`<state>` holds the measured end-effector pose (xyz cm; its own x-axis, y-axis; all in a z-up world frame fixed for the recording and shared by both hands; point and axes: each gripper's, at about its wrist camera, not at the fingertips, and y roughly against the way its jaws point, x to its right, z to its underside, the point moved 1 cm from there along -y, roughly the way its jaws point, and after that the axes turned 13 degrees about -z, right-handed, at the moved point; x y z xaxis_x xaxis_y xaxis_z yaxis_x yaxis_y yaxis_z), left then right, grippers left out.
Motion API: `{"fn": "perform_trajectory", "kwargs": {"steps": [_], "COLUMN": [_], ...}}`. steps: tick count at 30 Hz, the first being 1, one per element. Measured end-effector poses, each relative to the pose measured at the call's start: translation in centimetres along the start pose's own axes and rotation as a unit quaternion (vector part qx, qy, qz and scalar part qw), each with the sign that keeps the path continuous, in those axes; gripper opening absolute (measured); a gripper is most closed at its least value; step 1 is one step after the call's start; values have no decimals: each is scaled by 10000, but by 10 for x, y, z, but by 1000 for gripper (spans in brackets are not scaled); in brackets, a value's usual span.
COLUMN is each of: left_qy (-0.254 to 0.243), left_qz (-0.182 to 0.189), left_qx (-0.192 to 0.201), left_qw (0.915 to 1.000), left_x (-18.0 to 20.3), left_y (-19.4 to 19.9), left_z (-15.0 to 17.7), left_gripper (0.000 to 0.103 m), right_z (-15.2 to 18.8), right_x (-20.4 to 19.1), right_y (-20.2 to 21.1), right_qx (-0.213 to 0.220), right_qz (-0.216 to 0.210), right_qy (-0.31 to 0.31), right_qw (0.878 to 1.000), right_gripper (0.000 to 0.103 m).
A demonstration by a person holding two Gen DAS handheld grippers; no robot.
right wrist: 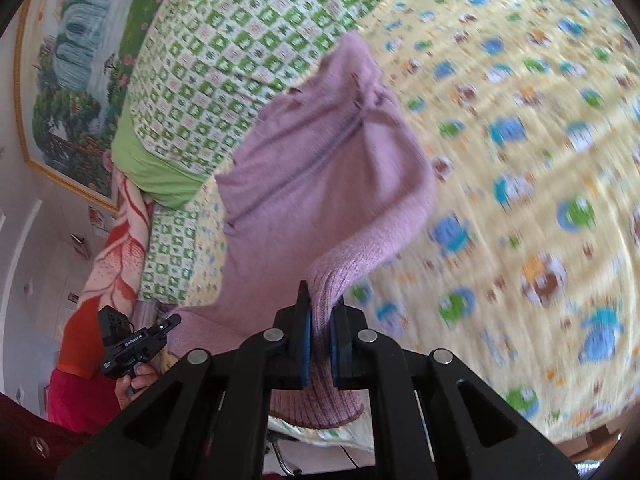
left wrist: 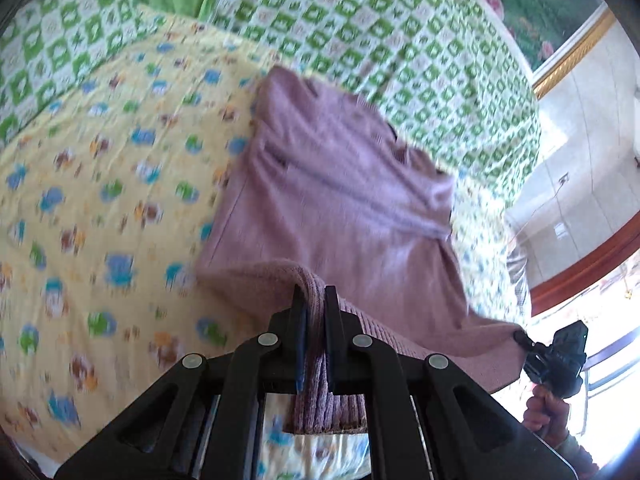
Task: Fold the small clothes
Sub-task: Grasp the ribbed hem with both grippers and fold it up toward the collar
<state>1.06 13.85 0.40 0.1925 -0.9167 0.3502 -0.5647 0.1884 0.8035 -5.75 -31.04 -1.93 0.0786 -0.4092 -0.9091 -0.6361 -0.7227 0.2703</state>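
Both grippers, left gripper [left wrist: 315, 304] and right gripper [right wrist: 320, 312], clamp the pink sweater's [left wrist: 340, 184] ribbed hem, lifted; next, carry it toward the collar, evenly.

Two close, downward wrist views sharing one sweater [left wrist: 340, 200]

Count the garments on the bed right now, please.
1. A pink knit sweater lies on the yellow cartoon sheet, its near hem pinched by the left gripper and the right gripper. Others could lie outside both views.
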Motion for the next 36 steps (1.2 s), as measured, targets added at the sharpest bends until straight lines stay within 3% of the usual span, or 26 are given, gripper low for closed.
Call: {"fn": "perform_trajectory", "kwargs": {"steps": [4, 12, 19, 27, 36], "left_qy": [97, 61, 172, 274, 320], "left_qz": [18, -121, -386, -699, -1125], "left_qx": [209, 587, 555, 418, -15], "left_qw": [9997, 9982, 9976, 9963, 9931], "left_x": [8, 40, 51, 49, 39], "left_y": [-13, -54, -118, -187, -253], "left_z": [-45, -140, -211, -258, -270], "left_gripper": [5, 5, 5, 5, 9], "right_z": [-39, -134, -210, -271, -295], "right_x": [-7, -8, 1, 36, 85], "right_y": [-9, -50, -105, -165, -207], "right_qx": [288, 588, 680, 572, 346], "right_qz": [-236, -292, -238, 17, 577], "right_qy": [-23, 161, 256, 133, -110], "right_qw": [9993, 9977, 9971, 9983, 9977], "right_gripper": [8, 8, 8, 8, 9]}}
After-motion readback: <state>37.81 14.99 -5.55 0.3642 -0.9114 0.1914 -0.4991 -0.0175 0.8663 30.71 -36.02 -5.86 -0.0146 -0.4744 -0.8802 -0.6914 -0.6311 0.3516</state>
